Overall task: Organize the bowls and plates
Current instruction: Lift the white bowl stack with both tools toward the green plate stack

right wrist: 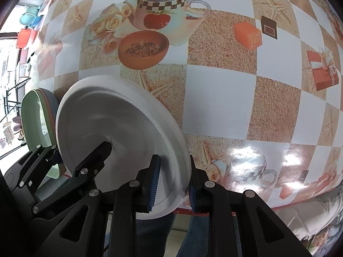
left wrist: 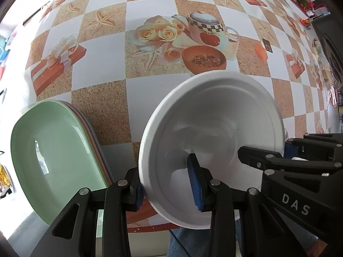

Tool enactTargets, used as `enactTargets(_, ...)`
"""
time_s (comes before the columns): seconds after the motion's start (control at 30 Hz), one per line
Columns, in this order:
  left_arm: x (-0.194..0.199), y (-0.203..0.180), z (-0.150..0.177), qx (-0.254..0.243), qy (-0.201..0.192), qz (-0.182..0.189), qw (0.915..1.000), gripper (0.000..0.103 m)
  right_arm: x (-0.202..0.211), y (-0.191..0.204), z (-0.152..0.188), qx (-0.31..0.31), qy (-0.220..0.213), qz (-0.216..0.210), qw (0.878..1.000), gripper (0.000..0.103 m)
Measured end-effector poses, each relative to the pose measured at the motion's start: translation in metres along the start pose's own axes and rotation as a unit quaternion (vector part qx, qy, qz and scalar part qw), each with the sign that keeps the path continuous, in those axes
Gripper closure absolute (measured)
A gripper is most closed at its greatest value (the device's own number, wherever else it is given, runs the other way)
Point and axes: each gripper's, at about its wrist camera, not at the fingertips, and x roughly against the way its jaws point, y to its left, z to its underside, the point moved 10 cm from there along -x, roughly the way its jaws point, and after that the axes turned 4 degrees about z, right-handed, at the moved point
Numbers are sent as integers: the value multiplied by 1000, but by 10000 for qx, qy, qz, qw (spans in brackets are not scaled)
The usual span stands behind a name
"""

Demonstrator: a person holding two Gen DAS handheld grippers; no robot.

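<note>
A white plate [left wrist: 214, 128] hangs tilted above the patterned table, gripped from both sides. My left gripper [left wrist: 167, 189] is shut on its near-left rim, one blue pad inside the plate and one behind it. On the opposite rim my right gripper [right wrist: 173, 185] is shut in the same way. In the right wrist view the white plate [right wrist: 120, 128] fills the lower left. To its left a stack of plates [left wrist: 53, 150] with a green one on top rests on the table; the same stack of plates [right wrist: 36, 117] shows at the left edge of the right wrist view.
The tablecloth [left wrist: 150, 98] is a checked print of teapots, roses and gift boxes. Its red front edge [left wrist: 150, 228] runs just under the grippers, with a person's jeans [left wrist: 182, 244] below. Small clutter [left wrist: 304, 2] lines the far right side.
</note>
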Motion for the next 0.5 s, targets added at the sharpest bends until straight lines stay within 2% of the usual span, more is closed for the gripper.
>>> enactTargets(0.5,5,4,-1,-98,27,-87,9999,64,-1,-21,10,-17,59,-106,9999,78)
